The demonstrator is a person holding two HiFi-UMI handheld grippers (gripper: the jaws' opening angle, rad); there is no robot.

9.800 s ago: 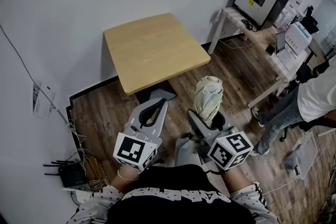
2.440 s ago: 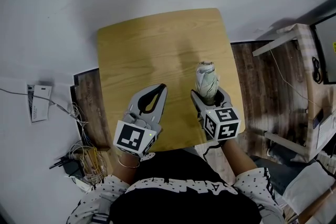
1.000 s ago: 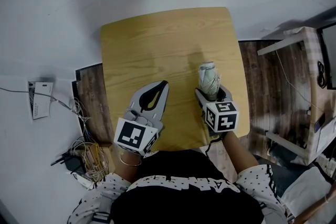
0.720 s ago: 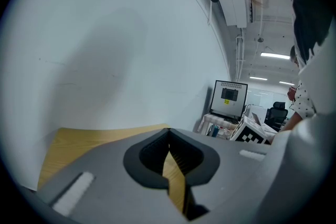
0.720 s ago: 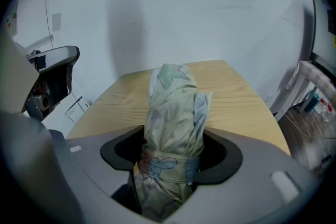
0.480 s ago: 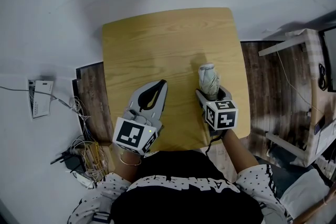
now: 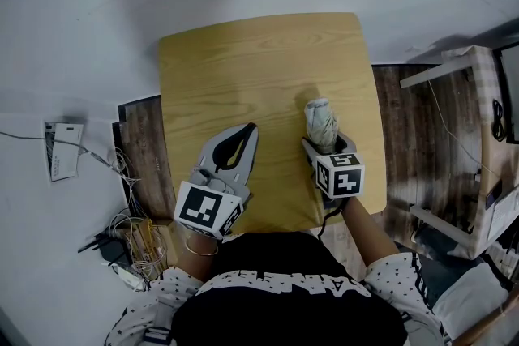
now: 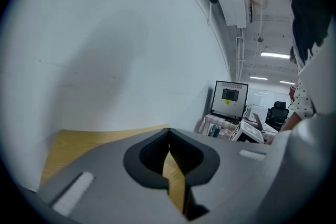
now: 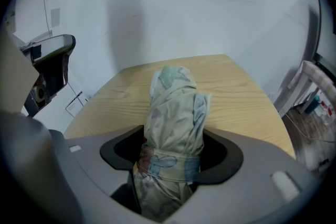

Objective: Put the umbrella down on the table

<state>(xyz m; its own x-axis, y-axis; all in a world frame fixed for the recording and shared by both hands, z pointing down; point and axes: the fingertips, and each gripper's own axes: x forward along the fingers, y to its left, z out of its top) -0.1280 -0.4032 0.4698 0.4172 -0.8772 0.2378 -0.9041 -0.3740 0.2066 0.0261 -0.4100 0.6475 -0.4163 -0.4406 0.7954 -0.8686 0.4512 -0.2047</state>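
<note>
Folded pale-green umbrella (image 7: 321, 121) clamped upright in the right gripper (image 7: 328, 143), above the wooden table's (image 7: 243, 69) right side. Left gripper (image 7: 250, 130) pressed together, empty, over the table's near edge. Tangled cables (image 7: 130, 235) left of the table.

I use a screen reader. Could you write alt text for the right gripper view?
The right gripper is shut on a folded pale umbrella bound with a strap. The umbrella points out over a wooden table toward a white wall.
</note>
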